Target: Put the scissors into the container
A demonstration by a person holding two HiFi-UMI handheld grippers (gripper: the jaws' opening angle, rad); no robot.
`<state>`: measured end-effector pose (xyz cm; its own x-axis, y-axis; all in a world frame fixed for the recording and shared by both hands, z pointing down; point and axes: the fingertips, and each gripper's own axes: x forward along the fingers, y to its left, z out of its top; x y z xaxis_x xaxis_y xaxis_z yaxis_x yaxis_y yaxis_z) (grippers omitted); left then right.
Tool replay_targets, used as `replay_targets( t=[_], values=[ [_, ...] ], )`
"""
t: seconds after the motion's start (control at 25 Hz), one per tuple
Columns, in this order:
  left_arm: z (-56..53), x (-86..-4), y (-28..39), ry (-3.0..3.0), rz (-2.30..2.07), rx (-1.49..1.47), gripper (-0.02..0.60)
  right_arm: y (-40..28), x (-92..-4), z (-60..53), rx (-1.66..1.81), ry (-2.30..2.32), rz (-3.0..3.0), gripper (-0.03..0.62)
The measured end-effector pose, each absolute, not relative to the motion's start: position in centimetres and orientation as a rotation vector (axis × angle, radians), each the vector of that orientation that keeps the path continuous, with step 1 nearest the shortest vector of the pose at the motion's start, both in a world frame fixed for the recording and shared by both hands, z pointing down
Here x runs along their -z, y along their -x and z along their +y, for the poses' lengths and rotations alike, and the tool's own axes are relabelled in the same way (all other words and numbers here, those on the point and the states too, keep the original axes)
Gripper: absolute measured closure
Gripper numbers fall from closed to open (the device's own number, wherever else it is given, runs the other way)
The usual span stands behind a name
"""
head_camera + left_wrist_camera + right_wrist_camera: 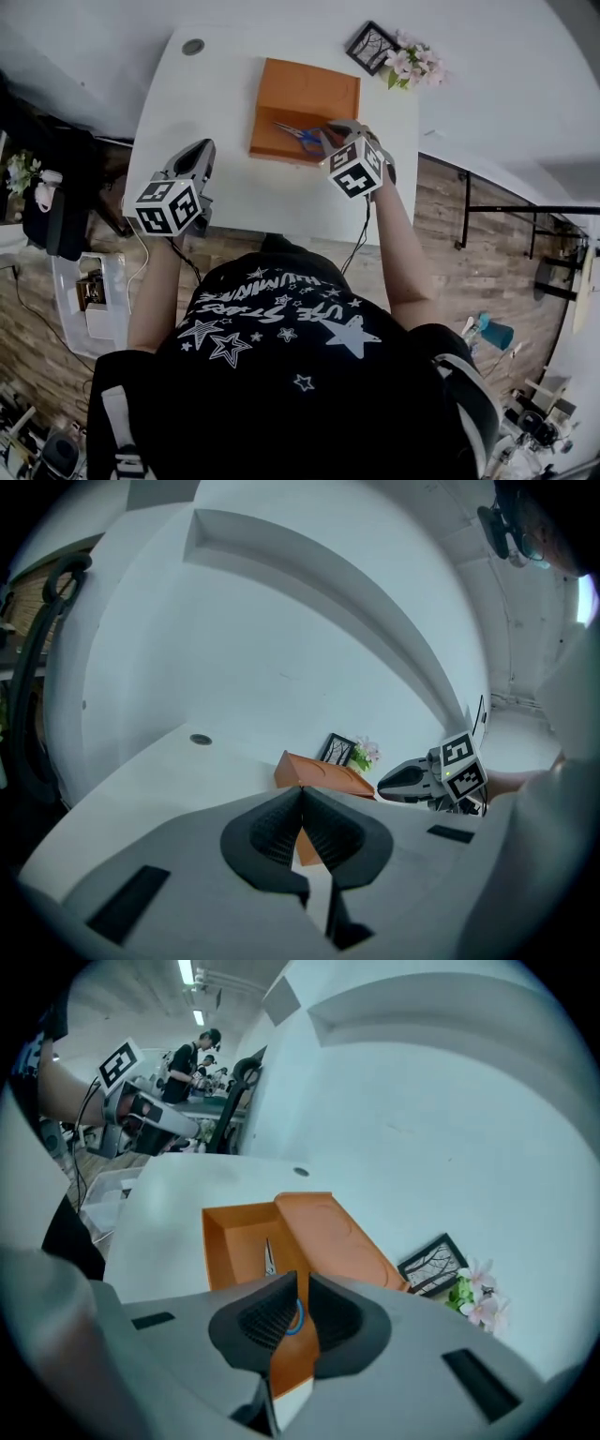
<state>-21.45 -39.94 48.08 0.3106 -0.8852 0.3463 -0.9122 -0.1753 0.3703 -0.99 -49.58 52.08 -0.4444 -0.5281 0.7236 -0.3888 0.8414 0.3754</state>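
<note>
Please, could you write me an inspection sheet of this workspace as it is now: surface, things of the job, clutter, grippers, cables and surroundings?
Surface: white table, with a round grommet at its far left.
Job's things: orange container, lid open; scissors, blades lying in its tray.
Clutter: picture frame and pink flowers at the far right corner.
Grippers: right gripper shut on the scissors' blue handle; left gripper shut, empty, held at the table's near left edge.
Cables: black cable runs from the right gripper along the arm; white cable hangs below the left one.
Surroundings: wooden floor; black metal frame to the right.
</note>
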Motion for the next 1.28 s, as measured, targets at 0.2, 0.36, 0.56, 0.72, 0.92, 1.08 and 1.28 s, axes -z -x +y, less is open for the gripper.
replay_targets(
  t=[0.2,0.36,0.56,0.72,0.92,1.08,1.28],
  values=[
    [-36.2,-46.9,21.1,-2.128,-1.553,-0.065,0.562,0.7,-49.7,-46.0,0.168,-0.851,-2.12,0.539],
    [-32.1,-46.7,21.0,-2.162,-1.509,-0.064,0.563,0.7,-48.8,-41.4,0.131,-0.947,-2.136,0.542],
    [-26.7,-46.8,21.1,-2.194,-1.461,-0.072,0.563,0.6,-48.1,-34.8,0.049,-1.071,-2.162,0.543],
    [-23.0,-47.0,21.2,-2.223,-1.416,-0.077,0.561,0.0,-48.1,-29.9,0.006,-1.154,-2.145,0.543],
    [-20.5,-47.2,19.3,-2.243,-1.359,-0.089,0.561,-2.6,-48.4,-25.5,-0.079,-1.234,-2.126,0.543],
    [-18.1,-47.4,19.2,-2.257,-1.324,-0.079,0.562,-2.9,-48.5,-22.2,-0.128,-1.281,-2.12,0.543],
    [-16.9,-47.1,18.7,-2.264,-1.318,-0.063,0.561,-3.6,-48.0,-20.5,-0.12,-1.299,-2.114,0.543]
  ],
)
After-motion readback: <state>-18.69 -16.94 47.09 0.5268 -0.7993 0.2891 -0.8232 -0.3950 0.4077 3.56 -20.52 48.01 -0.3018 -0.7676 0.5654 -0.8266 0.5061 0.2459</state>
